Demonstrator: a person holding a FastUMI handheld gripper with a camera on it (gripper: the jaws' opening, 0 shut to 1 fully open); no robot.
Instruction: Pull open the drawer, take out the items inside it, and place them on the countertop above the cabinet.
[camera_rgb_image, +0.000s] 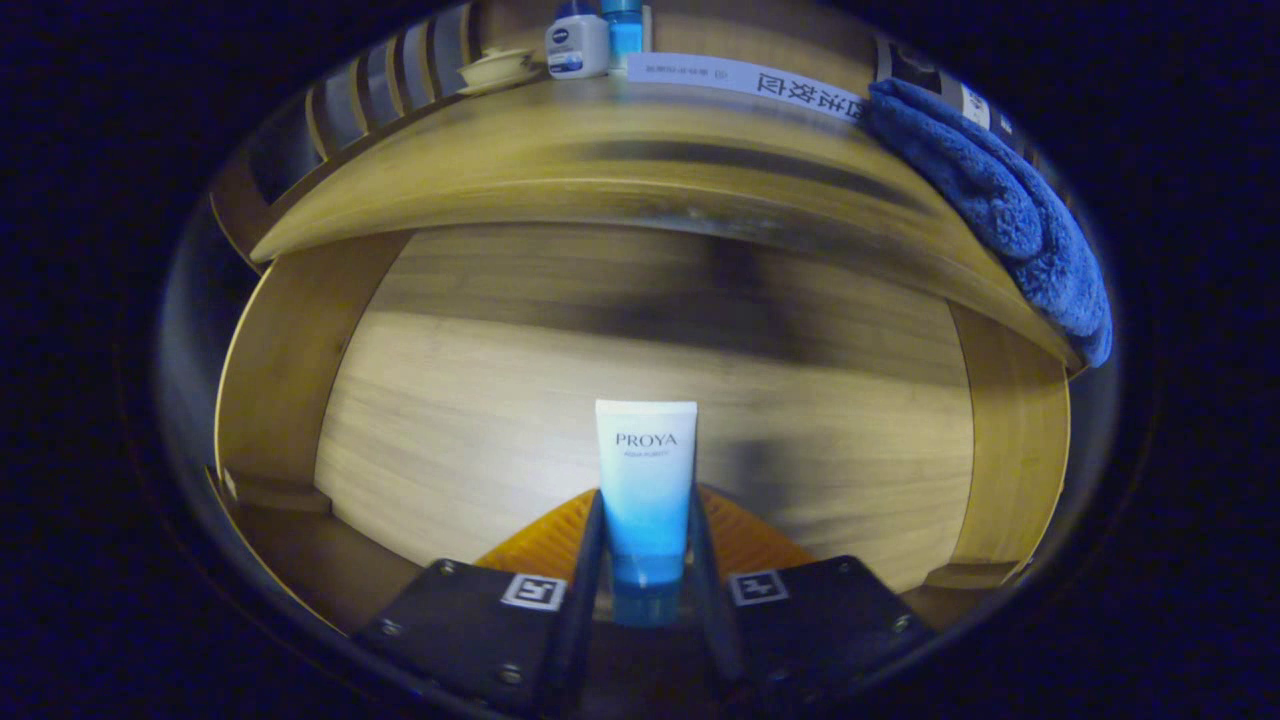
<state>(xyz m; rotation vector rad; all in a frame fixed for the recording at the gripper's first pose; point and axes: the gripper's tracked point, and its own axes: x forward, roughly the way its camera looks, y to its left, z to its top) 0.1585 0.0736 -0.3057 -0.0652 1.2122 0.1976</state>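
Observation:
A white-to-blue cosmetic tube (645, 480) stands between the two fingers of my gripper (645, 515), which is shut on the tube's lower, blue part. The tube's flat white end points away from me, over the pale wooden bottom of the open drawer (470, 420). The drawer's side walls curve up on both sides of the fingers. Beyond the drawer runs the wooden countertop (600, 150) of the cabinet.
On the countertop stand a white bottle with a blue cap (575, 40), a blue bottle (625, 30) beside it and a small pale dish (497, 70). A blue fluffy towel (1010, 210) hangs over the counter's right end, next to a long white box (740, 78).

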